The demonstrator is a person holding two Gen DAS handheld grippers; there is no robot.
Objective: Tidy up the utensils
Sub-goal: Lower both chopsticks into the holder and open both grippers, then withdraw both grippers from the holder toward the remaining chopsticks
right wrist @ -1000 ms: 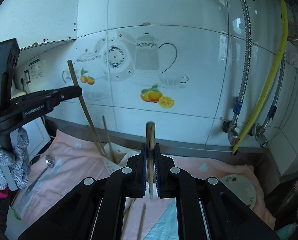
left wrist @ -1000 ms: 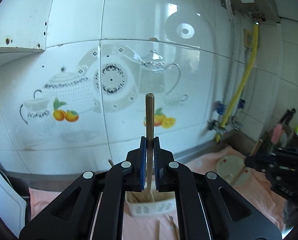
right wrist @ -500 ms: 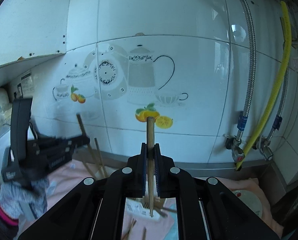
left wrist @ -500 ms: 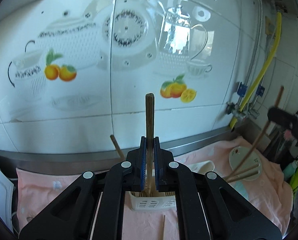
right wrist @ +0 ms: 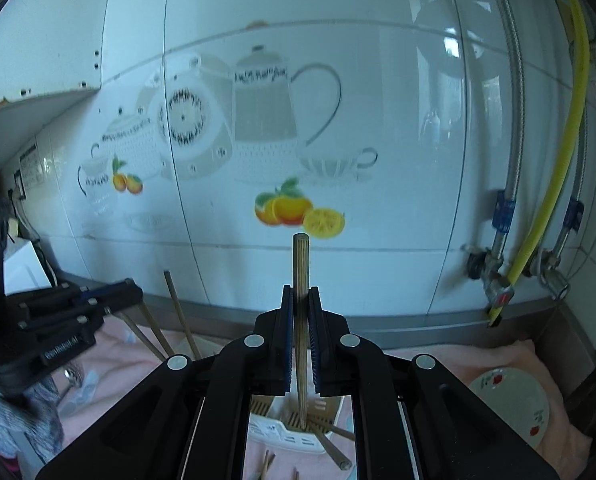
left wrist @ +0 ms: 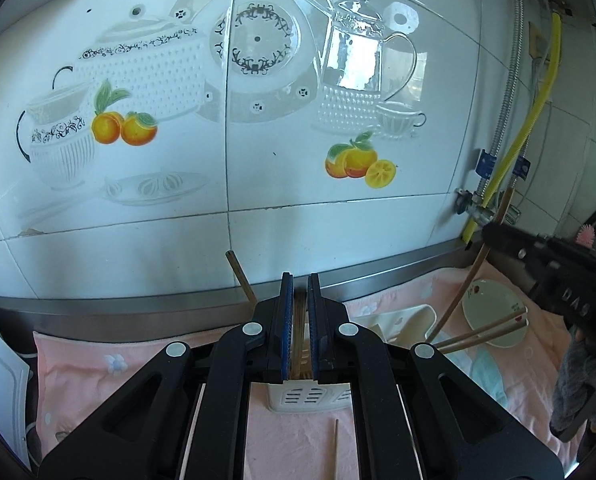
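My right gripper is shut on a wooden chopstick held upright, its lower tip just over the white slotted utensil holder. My left gripper stands over the same holder; its jaws are slightly parted around a chopstick that has slid down into the holder. Another chopstick leans in the holder behind the fingers. In the left wrist view the right gripper shows at the right with its chopstick.
A pink cloth covers the counter, with loose chopsticks on it. A small white plate with red print lies at the right. The tiled wall stands close behind. Yellow hose and metal pipes hang at the right.
My left gripper moved lower and closer to the holder, and its chopstick dropped from standing above the fingers into the holder. My right gripper moved over the holder with its chopstick.
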